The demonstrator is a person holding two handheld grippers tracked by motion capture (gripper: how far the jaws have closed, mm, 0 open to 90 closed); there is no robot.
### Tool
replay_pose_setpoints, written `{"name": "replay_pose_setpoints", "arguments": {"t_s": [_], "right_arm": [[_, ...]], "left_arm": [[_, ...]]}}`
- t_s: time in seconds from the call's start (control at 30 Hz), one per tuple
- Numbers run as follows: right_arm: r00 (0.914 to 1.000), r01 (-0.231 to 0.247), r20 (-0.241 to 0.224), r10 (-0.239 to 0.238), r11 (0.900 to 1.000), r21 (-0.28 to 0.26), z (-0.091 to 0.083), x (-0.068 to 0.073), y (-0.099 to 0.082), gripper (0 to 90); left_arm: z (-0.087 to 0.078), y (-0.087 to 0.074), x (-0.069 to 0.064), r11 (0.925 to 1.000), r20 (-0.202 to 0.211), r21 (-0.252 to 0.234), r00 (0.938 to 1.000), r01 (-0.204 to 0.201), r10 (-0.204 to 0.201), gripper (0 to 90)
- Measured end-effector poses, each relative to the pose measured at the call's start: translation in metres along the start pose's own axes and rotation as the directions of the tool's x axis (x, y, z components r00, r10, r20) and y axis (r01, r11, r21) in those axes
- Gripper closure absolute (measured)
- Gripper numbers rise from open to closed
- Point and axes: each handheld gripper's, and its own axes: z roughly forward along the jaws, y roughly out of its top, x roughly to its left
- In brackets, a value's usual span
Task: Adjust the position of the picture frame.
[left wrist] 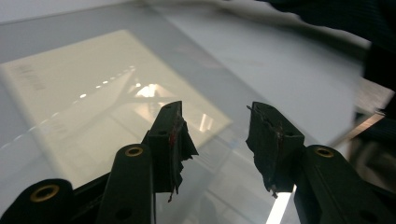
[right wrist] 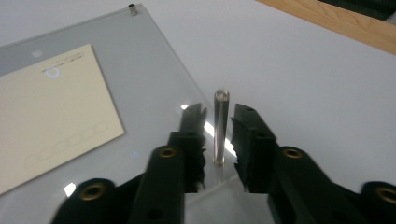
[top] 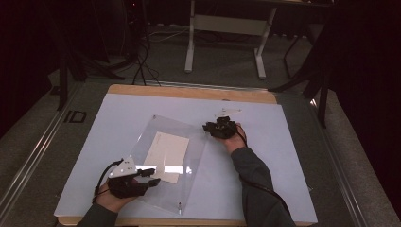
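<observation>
Left gripper (top: pixel 150 177) sits low near the person, jaws spread wide; right gripper (top: pixel 210 127) reaches farther out on a bent forearm, jaws narrowly parted

A: What is the person wearing?

B: Dark grey long sleeves (top: pixel 255 175), reaching the wrists.

A: And the tools?

B: Each hand-held gripper is black. The left hand-held gripper (top: pixel 150 173) carries a pale grey three-cornered plate (top: pixel 124 168) with small dark dots, and a black cable (top: pixel 100 182) loops off it.

A: The right hand-held gripper (right wrist: pixel 219 135)?

B: Black too, with brass-ringed screw holes (right wrist: pixel 167 152) and frayed, ragged black pads (right wrist: pixel 245 140).
</observation>
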Motion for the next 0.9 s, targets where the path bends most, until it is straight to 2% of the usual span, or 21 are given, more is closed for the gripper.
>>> {"name": "replay_pose_setpoints", "arguments": {"t_s": [0.1,0.27,0.43,0.5,0.63,0.67,0.73,0.8,0.9], "right_arm": [[0.9999,-0.010,0.012,0.010,0.9999,-0.005,0.005,0.000,0.001,83.3],[0.9991,0.015,0.039,-0.015,0.9998,-0.011,0.006,0.004,0.000,85.3],[0.9991,0.015,0.041,-0.015,0.9998,-0.013,0.006,0.004,0.000,85.3],[0.9991,0.015,0.040,-0.014,0.9998,-0.013,0.006,0.004,0.000,85.3],[0.9992,0.011,0.039,-0.010,0.9998,-0.015,0.006,0.004,0.000,85.3],[0.9992,0.010,0.039,-0.009,0.9998,-0.016,0.006,0.004,0.000,85.2],[0.9992,0.009,0.040,-0.008,0.9998,-0.019,0.006,0.003,-0.001,85.2],[0.9993,0.004,0.039,-0.003,0.9998,-0.020,0.006,0.003,-0.001,85.2],[0.9993,-0.004,0.037,0.005,0.9996,-0.027,0.006,0.003,-0.002,85.1]], "left_arm": [[0.005,0.000,-0.010,0.9989,0.035,0.020,0.9985,-0.044,0.043,55.2],[0.013,-0.004,-0.013,0.9978,0.121,0.021,0.9909,-0.063,0.060,55.3],[0.021,-0.004,-0.024,0.9926,0.195,0.029,0.9745,-0.118,0.110,55.3],[0.025,-0.003,-0.028,0.9888,0.225,0.036,0.9652,-0.145,0.133,55.3],[0.034,-0.005,-0.036,0.9827,0.292,0.048,0.9432,-0.179,0.158,55.4],[0.035,-0.006,-0.037,0.9814,0.303,0.051,0.9393,-0.185,0.161,55.5],[0.038,-0.005,-0.039,0.9792,0.312,0.051,0.9344,-0.196,0.171,56.0],[0.040,-0.004,-0.041,0.9801,0.312,0.045,0.9347,-0.193,0.170,55.9],[0.045,0.000,-0.045,0.9783,0.319,0.032,0.9298,-0.205,0.184,56.2]]}}
